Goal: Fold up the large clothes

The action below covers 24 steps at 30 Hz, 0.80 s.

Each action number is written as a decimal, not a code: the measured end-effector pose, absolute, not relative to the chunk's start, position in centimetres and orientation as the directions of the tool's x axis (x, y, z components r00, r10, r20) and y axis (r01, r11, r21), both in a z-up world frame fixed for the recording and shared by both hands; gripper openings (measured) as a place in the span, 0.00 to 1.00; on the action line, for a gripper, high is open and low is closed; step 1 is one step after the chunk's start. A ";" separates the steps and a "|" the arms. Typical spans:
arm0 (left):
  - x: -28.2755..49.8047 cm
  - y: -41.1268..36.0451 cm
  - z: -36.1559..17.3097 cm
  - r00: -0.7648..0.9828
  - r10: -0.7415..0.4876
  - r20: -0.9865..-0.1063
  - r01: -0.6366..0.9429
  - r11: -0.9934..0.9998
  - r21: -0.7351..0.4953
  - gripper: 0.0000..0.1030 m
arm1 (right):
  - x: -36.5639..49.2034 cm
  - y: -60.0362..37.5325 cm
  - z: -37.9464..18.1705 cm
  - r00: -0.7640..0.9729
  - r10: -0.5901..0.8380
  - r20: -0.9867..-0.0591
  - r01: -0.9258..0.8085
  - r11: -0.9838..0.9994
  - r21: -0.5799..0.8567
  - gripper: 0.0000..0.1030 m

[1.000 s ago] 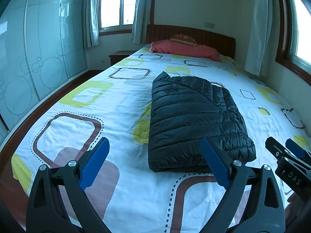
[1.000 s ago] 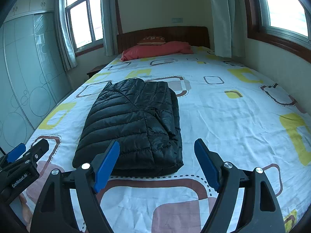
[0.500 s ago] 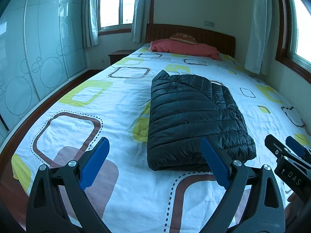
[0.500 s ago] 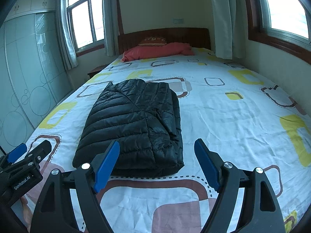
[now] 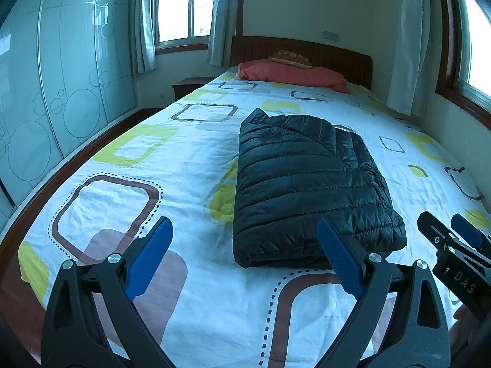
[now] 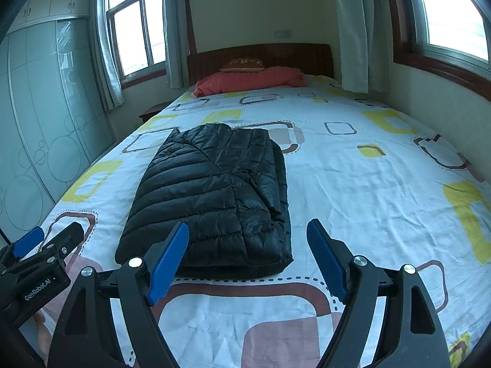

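The black padded jacket (image 5: 310,190) lies on the bed (image 5: 190,165) as a compact rectangle, its near edge just beyond both tools. The left gripper (image 5: 245,257) and right gripper (image 6: 247,256) hover above the sheet, jaws spread wide and empty. The folding looks finished or nearly so; any further fold would call for pinching the near corners and lifting them toward the pillow (image 6: 251,81).
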State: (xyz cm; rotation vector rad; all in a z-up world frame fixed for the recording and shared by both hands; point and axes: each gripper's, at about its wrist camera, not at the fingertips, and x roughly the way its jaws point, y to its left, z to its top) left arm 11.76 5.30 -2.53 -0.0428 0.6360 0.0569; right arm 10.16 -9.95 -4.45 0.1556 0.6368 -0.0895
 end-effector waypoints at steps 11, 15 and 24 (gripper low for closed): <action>11.8 5.4 -2.8 0.801 0.039 -0.597 -0.067 0.997 -0.025 0.92 | 10.2 -9.9 -4.5 0.801 -0.035 -0.598 0.130 0.985 0.117 0.76; 11.9 5.4 -2.7 0.804 0.035 -0.594 -0.063 0.998 -0.026 0.92 | 10.2 -9.9 -4.5 0.801 -0.035 -0.598 0.131 0.984 0.117 0.76; 11.7 5.3 -2.9 0.810 0.033 -0.586 -0.058 0.998 -0.023 0.92 | 10.1 -9.9 -4.6 0.802 -0.033 -0.596 0.129 0.984 0.119 0.76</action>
